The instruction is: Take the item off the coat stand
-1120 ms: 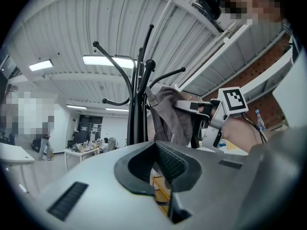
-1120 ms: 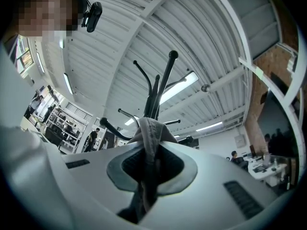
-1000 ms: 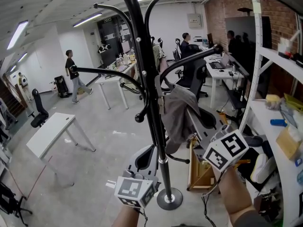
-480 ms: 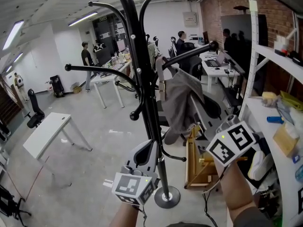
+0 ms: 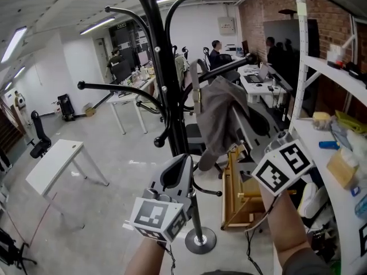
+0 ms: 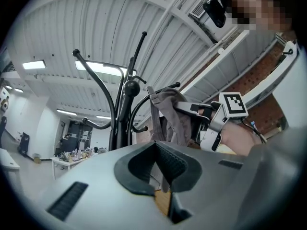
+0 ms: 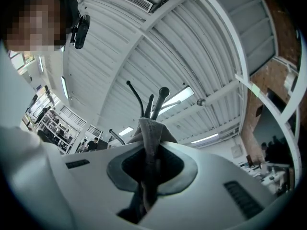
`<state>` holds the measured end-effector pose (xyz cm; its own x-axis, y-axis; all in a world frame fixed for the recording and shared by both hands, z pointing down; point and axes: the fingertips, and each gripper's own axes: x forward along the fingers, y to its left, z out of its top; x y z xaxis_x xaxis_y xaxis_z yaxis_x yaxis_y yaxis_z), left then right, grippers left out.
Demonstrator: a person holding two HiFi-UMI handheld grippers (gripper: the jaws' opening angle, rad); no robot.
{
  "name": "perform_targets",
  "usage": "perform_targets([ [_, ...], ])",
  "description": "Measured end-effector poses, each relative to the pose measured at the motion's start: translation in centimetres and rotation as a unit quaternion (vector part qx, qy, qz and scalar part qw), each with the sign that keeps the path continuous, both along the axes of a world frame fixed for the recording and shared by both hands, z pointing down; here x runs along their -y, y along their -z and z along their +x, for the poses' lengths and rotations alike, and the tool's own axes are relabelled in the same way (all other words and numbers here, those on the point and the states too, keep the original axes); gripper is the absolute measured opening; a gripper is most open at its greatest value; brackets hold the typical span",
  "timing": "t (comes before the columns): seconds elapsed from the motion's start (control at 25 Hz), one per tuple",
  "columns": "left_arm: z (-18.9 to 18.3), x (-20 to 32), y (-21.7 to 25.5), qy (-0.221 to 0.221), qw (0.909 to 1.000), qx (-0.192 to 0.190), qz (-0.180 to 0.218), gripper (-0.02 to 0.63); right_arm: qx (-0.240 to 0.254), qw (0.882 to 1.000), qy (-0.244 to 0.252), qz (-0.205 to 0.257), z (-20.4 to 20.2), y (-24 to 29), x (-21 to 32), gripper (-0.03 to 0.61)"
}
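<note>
A black coat stand (image 5: 170,96) rises in front of me, its curved hook arms spreading at the top. A grey cloth item (image 5: 221,116) hangs by a strap from the right hook arm. My right gripper (image 5: 241,122) reaches up to it and is shut on the cloth. In the right gripper view the grey cloth item (image 7: 151,131) runs down between the jaws of that gripper (image 7: 148,162), with the hooks (image 7: 156,102) behind. My left gripper (image 5: 178,173) sits low beside the pole, shut and empty. From the left gripper (image 6: 163,171), the cloth (image 6: 170,114) and the right gripper (image 6: 192,110) show.
White shelving (image 5: 321,67) with small items stands close on the right. A wooden frame (image 5: 238,193) sits beside the stand's round base (image 5: 200,240). A white table (image 5: 54,165) is at the left, with desks, chairs and people far back.
My right gripper has risen a little with the cloth in it, and the cloth sits higher along the hook arm. The left gripper has moved up slightly. A person at the back walked away.
</note>
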<state>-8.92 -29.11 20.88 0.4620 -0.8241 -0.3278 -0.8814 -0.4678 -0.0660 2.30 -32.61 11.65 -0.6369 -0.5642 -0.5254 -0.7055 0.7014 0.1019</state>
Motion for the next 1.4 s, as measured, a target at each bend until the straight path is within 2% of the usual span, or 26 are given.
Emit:
perform_targets([
  [0.32, 1.8, -0.3, 3.3, -0.020, 0.9992, 0.003, 0.033, 0.008, 0.021, 1.000, -0.004, 0.003, 1.7, 1.9, -0.4, 0.029],
  [0.48, 2.6, -0.7, 4.5, -0.021, 0.9994, 0.002, 0.026, 0.007, 0.032, 0.999, -0.012, 0.010, 2.8, 2.6, -0.8, 0.029],
  [0.6, 3.0, -0.9, 4.8, -0.031, 0.9985, 0.007, 0.046, 0.006, 0.043, 0.999, -0.013, 0.011, 3.8, 3.0, -1.3, 0.029],
  [0.92, 4.5, -1.7, 5.0, -0.046, 0.9981, 0.001, 0.040, 0.008, 0.056, 0.998, -0.029, 0.023, 6.2, 3.6, -3.1, 0.029],
  [1.28, 6.0, -3.5, 4.0, -0.060, 0.9981, 0.002, 0.012, 0.008, 0.072, 0.996, -0.050, 0.030, 8.6, 3.1, -5.8, 0.029],
  [1.4, 6.3, -4.3, 3.7, -0.074, 0.9970, 0.000, 0.024, 0.006, 0.074, 0.995, -0.061, 0.025, 9.2, 2.5, -6.7, 0.029],
])
